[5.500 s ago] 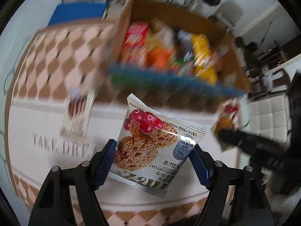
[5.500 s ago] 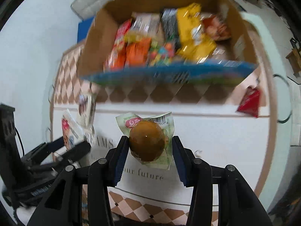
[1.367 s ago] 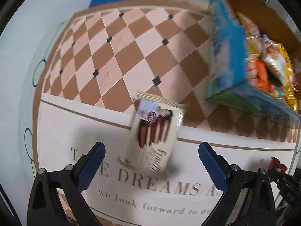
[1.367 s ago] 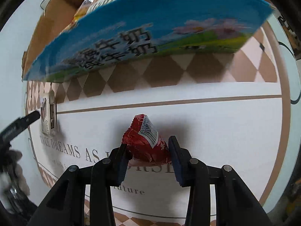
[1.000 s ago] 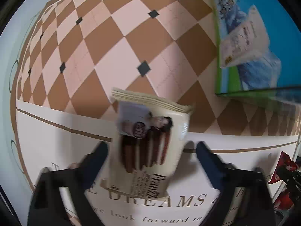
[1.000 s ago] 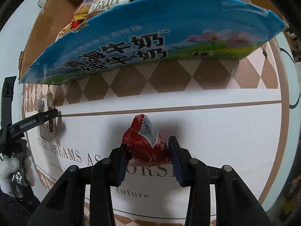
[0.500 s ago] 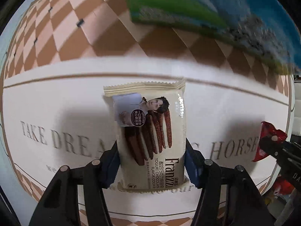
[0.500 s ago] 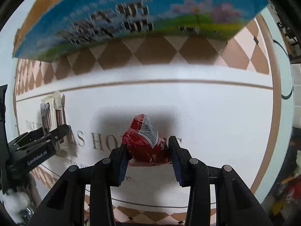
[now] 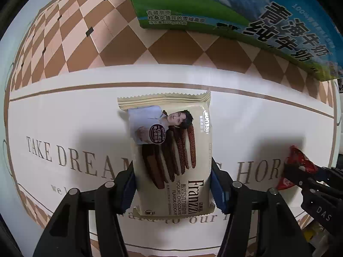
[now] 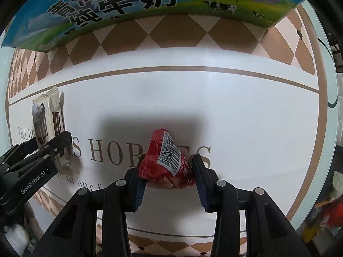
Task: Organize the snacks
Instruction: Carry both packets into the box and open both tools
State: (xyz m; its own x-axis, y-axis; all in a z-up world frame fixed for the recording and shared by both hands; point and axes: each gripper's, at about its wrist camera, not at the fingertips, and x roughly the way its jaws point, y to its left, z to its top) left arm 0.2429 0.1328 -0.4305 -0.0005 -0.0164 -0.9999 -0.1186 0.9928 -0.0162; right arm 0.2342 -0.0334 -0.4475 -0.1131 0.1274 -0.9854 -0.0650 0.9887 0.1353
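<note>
While the left wrist view is looking down on the lettered tablecloth [image 9: 246, 128], the left gripper [image 9: 172, 189] is clamping a cream cookie packet [image 9: 171, 156] by its long edges; the milk carton box [image 9: 246, 19] is sitting beyond; in the right wrist view, the right gripper [image 10: 169, 177] is squeezing a red snack pouch [image 10: 166, 165] above the cloth.

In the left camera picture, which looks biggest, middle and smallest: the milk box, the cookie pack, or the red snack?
1. Milk box: looks biggest, though the picture cuts it off.
2. Cookie pack: middle; it sits close to the camera in the left gripper, so it may look larger than it is.
3. Red snack: smallest, partly hidden by the right gripper.
</note>
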